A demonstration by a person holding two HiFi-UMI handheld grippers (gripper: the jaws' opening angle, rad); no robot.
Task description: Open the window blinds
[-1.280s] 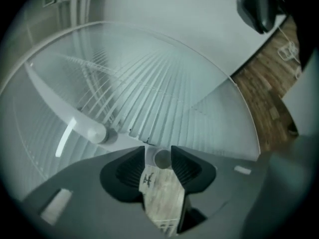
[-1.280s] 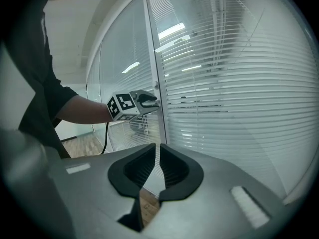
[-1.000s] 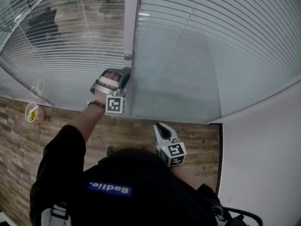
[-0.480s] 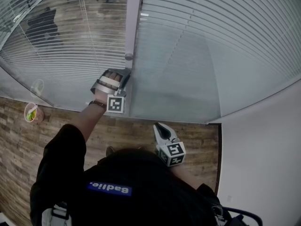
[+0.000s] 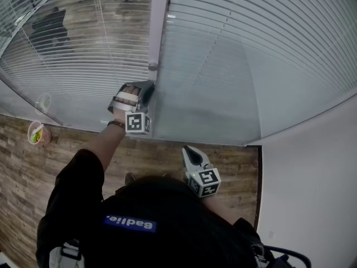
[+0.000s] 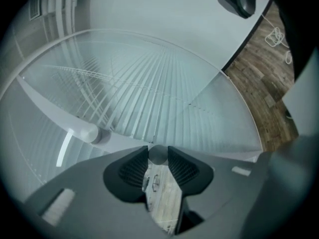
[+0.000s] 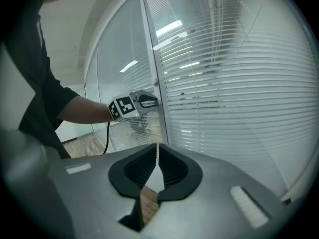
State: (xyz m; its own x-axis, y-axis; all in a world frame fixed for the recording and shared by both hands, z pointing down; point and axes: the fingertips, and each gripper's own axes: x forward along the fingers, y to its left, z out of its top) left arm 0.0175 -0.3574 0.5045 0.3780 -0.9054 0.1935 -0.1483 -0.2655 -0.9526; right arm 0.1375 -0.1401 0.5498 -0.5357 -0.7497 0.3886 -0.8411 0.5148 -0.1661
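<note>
Closed white blinds [image 5: 240, 43] hang behind glass panels on both sides of a grey vertical frame post [image 5: 158, 21]. My left gripper [image 5: 148, 89] is raised against the post, just below a round knob [image 5: 152, 66]. In the left gripper view its jaws [image 6: 158, 157] are closing on a second small round knob [image 6: 158, 154], which sits between the tips with both pads touching its sides. The upper knob [image 6: 89, 133] shows to the left on the post. My right gripper [image 5: 191, 154] hangs back near my body, shut and empty [image 7: 157, 152], pointing toward the post and the left gripper [image 7: 145, 100].
A bowl of food [image 5: 37, 133] and a clear cup [image 5: 43, 102] sit on the wooden floor [image 5: 167, 155] at the left by the glass. A white wall [image 5: 312, 194] closes the right side. Office chairs [image 5: 50, 24] show beyond the glass.
The left gripper has rolled a little about its own axis at the post, its marker cube shifting slightly. The right gripper has stayed where it was.
</note>
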